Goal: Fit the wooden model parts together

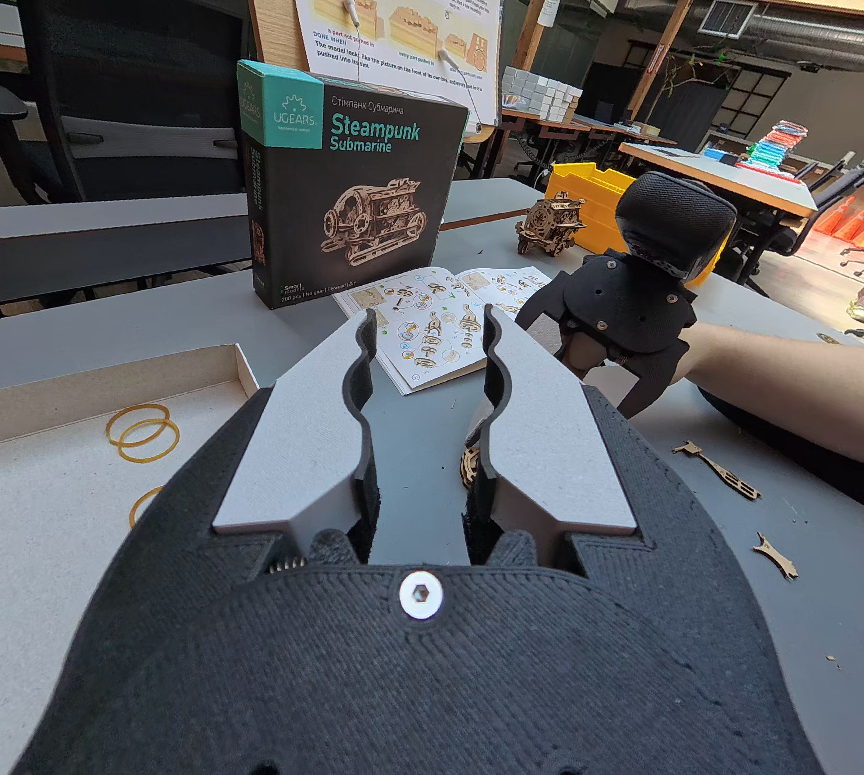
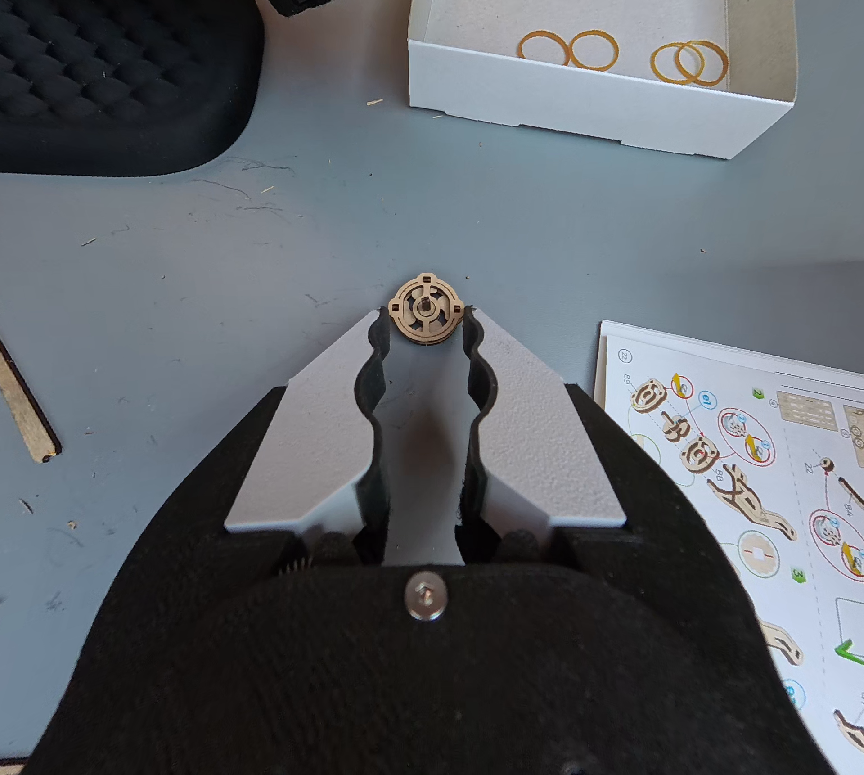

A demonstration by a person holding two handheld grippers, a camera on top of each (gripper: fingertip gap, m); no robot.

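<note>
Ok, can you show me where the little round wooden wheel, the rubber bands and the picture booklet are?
Round wooden wheel [image 2: 426,309], right wrist view, on its centre hub.
Rubber bands [image 2: 593,50], right wrist view, on one ring in the white box.
Picture booklet [image 1: 437,322], left wrist view, on the open page.

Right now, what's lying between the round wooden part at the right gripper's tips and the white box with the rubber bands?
Bare grey table separates the round wooden part from the white box, apart from tiny wood slivers, as the right wrist view shows.

Yellow bin [image 1: 590,196], rubber bands [image 2: 591,49], prob. elastic.
</note>
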